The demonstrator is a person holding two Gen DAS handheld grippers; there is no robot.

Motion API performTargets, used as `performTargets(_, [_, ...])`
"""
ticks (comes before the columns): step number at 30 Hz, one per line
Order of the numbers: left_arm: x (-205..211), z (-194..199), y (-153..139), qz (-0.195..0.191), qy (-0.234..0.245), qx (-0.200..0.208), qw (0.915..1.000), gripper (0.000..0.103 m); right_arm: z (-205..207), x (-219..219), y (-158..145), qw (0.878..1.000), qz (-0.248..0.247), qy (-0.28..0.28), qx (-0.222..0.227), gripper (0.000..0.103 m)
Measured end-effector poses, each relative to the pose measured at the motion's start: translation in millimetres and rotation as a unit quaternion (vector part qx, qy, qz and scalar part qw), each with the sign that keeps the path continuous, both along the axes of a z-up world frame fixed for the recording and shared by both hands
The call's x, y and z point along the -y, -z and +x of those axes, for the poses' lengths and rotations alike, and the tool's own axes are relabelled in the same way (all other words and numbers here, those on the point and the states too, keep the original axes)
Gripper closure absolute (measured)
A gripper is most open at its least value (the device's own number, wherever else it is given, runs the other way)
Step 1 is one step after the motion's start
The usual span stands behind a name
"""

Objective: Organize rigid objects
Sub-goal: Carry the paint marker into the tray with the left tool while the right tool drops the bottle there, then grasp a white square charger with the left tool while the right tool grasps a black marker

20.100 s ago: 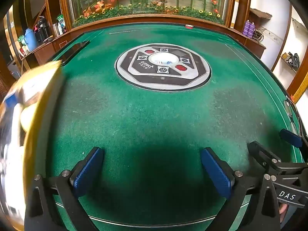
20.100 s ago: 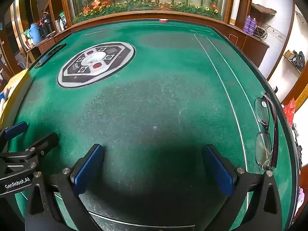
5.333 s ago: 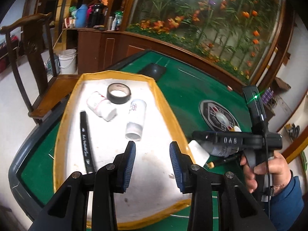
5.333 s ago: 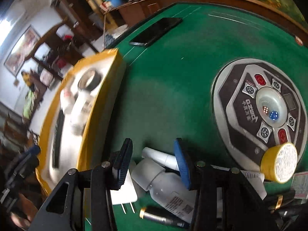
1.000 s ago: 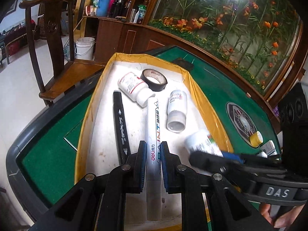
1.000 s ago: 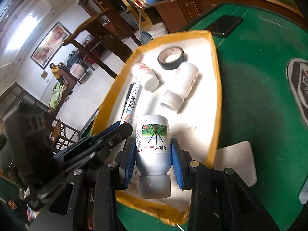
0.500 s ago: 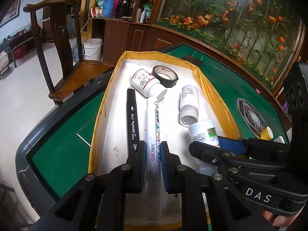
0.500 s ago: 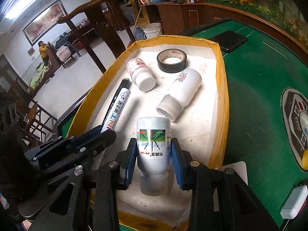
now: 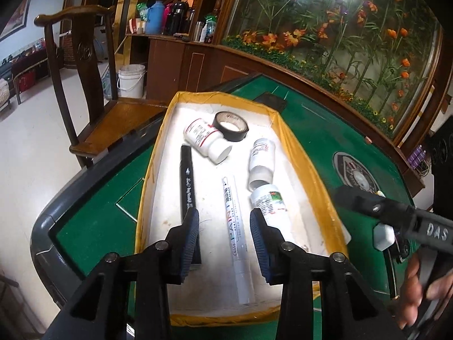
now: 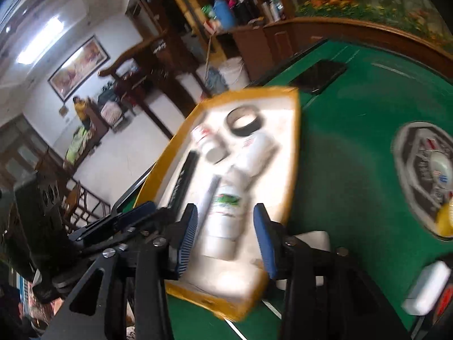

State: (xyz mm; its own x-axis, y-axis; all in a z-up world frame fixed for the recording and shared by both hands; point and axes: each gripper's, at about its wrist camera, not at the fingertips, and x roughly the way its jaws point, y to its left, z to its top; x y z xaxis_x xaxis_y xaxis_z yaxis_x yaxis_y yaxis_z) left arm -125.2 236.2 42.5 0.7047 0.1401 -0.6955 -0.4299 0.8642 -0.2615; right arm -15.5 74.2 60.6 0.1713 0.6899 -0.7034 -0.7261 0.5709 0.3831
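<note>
The yellow-rimmed white tray (image 9: 297, 147) (image 10: 294, 141) holds a black tape roll (image 9: 230, 126), two white bottles (image 9: 206, 140) (image 9: 262, 160), a black marker (image 9: 188, 187), a white paint marker (image 9: 236, 226) and a green-label bottle (image 9: 270, 206) (image 10: 225, 212). My left gripper (image 9: 225, 240) hovers over the paint marker. Its jaws are opening, and the marker lies loose on the tray between them. My right gripper (image 10: 225, 239) straddles the green-label bottle. Its jaws are opening too, both pads off the bottle, which lies in the tray. That view is blurred.
The tray sits at the corner of a green felt table, whose round control panel (image 9: 354, 172) is at the centre. A black phone (image 10: 320, 76) lies beyond the tray. A white plug (image 9: 383, 233) and yellow tape roll (image 10: 446, 221) lie to the right. A wooden chair (image 9: 85, 85) stands beside the table.
The left jaws have parted and let go of the paint marker. The right jaws have widened off the green-label bottle, and that gripper has pulled back and up.
</note>
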Motion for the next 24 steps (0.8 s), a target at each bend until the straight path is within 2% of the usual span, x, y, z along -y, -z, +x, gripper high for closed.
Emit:
performTargets(4, [5.7, 1.4, -6.2, 0.003, 0.005, 0.005, 1.0, 0.063, 18.4, 35.9, 5.2, 0.999, -0.033, 0.036, 0.013, 0.057])
performTargets(8, [15.6, 5.9, -8.1, 0.008, 0.016, 0.002, 0.9998, 0.063, 24.6, 50.0, 22.8, 0.996, -0.072, 0.039, 0.021, 0.057])
performTargets(12, [23.4, 7.9, -10.7, 0.014, 0.029, 0.0, 0.9995, 0.063, 10.1, 38.9, 33.9, 0.994, -0.101, 0.004, 0.032, 0.055])
performTargets(15, [24.2, 6.5, -13.3, 0.016, 0.03, 0.002, 0.9994, 0.063, -1.5, 26.1, 37.3, 0.99, -0.126, -0.011, 0.059, 0.055])
performTargets(19, [25.2, 6.9, -14.4, 0.016, 0.034, 0.003, 0.9993, 0.058, -0.7, 11.8, 46.9, 0.985, -0.152, -0.016, 0.079, 0.051])
performTargets(21, [27.2, 6.7, -15.4, 0.017, 0.038, 0.004, 0.9991, 0.058, 2.3, 10.8, 53.7, 0.985, -0.152, -0.017, 0.076, 0.051])
performTargets(23, [28.7, 6.7, -17.2, 0.017, 0.041, 0.005, 0.999, 0.058, 5.0, 17.8, 55.8, 0.987, -0.147, -0.021, 0.059, 0.058])
performTargets(24, [30.2, 6.4, -18.7, 0.016, 0.043, 0.006, 0.9989, 0.058, 5.3, 21.1, 55.3, 0.986, -0.155, -0.012, 0.062, 0.058])
